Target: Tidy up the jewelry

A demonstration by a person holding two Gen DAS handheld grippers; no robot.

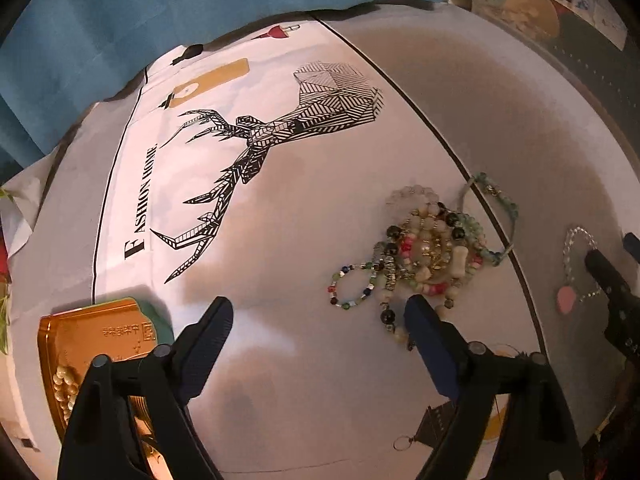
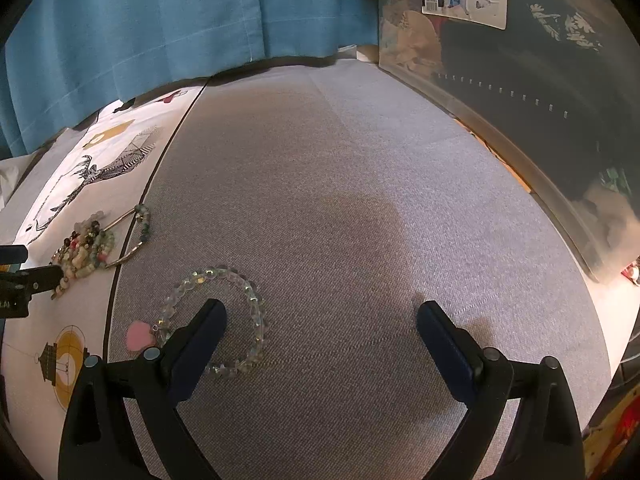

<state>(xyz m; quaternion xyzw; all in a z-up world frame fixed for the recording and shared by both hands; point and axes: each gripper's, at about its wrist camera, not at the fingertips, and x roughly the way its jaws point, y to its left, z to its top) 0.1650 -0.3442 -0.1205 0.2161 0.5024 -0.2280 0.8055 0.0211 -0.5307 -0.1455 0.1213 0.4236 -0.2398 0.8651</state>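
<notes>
Glossy gold metal tin [image 1: 86, 334], shiny glass and stone bead bracelets [image 1: 426, 248], matt woven grey cloth [image 2: 360, 240], smooth printed white cloth [image 1: 240, 208]

A white cloth [image 1: 280, 208] printed with a black line-drawn stag [image 1: 256, 152] and the words "Fashion Home" lies beside a plain grey woven cloth [image 2: 340, 240], the two meeting along a dark line. Teal curtains [image 2: 140, 28] hang behind. A translucent plastic storage box [image 2: 520, 120] stands at the far right.
</notes>
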